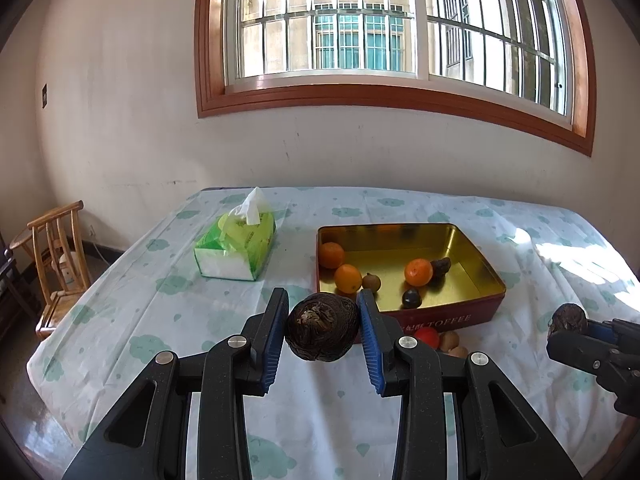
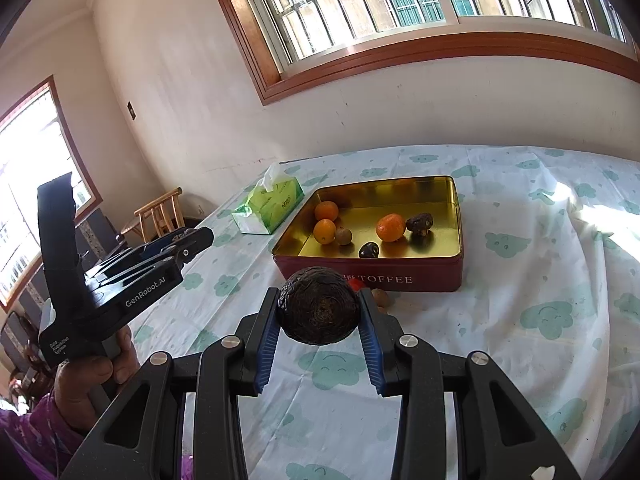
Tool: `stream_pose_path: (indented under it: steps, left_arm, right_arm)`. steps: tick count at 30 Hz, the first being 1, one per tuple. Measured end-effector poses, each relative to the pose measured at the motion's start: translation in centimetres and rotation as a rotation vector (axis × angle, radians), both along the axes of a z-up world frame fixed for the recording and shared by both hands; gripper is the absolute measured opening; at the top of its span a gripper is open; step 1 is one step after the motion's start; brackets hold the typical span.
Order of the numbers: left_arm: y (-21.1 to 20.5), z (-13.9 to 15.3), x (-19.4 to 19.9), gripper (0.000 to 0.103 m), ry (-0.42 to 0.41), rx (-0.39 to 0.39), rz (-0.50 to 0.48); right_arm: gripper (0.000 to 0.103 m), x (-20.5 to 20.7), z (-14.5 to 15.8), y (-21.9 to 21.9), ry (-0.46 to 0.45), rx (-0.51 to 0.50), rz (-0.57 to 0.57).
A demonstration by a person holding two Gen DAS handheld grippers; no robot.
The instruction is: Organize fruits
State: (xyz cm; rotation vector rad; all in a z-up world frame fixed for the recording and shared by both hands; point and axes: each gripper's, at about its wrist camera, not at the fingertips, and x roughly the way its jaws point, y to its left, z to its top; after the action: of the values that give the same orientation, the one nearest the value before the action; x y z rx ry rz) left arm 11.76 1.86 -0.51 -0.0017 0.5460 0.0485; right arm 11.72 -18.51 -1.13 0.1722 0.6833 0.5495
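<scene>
A wooden chair [image 1: 58, 264] stands far left by the cloud-print table [image 1: 160, 320]. A tissue pack [image 1: 236, 246] sits left of the toffee tin [image 1: 440, 318] holding fruit. Left gripper [image 1: 323, 330] and right gripper [image 2: 319, 314] each clamp a dark fruit [image 1: 322, 327] near the tin.

A green tissue pack [image 1: 236, 246] lies on the cloud-print tablecloth [image 1: 132, 312]. A wooden chair [image 1: 56, 264] stands beside it. A barred window [image 1: 392, 20] is above.

A dark, rough, round fruit [image 1: 322, 327] sits clamped in the left tongs [image 1: 323, 322]. Another dark round fruit [image 2: 319, 311] fills the right tongs [image 2: 320, 316]. Beyond both, oranges [image 1: 418, 272] lie in a red tin [image 1: 440, 318].
</scene>
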Motion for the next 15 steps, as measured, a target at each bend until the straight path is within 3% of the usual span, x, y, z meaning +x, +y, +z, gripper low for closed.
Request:
stream_pose_path:
  steps: [15]
  left_arm:
    - [-0.5,-1.0,2.6,0.036,0.044,0.006,-0.012]
  right_arm:
    - [0.035,2.3,-0.6,0.1,0.030,0.028,0.014]
